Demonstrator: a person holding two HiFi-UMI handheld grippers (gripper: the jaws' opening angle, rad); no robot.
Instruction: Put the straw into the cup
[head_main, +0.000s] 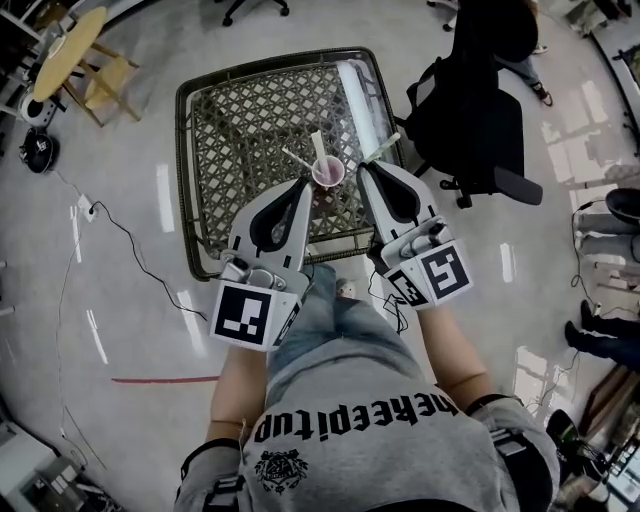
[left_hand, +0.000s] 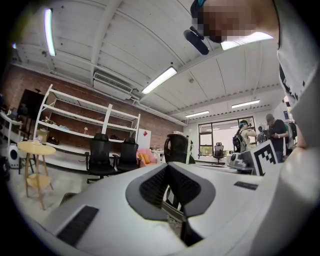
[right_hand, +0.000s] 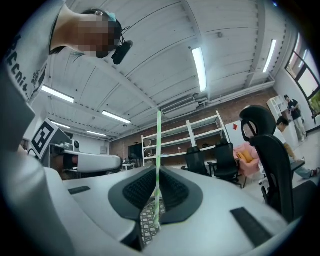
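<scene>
A pink cup (head_main: 328, 173) stands on the woven wire table (head_main: 240, 130), near its front edge. Two pale straws (head_main: 319, 147) stick out of it, one upright and one leaning left. My right gripper (head_main: 364, 166) (right_hand: 156, 170) is just right of the cup, shut on a pale green straw (right_hand: 158, 145) (head_main: 384, 147) that rises from between its jaws. Just left of the cup is my left gripper (head_main: 306, 183) (left_hand: 169, 167). Its jaws are together and nothing shows between them. Whether it touches the cup is hidden.
A black office chair (head_main: 470, 115) stands close to the table's right side. A round wooden stool (head_main: 68, 48) is at the far left, and a cable (head_main: 130, 250) trails over the floor. People stand at the right edge (head_main: 605, 245).
</scene>
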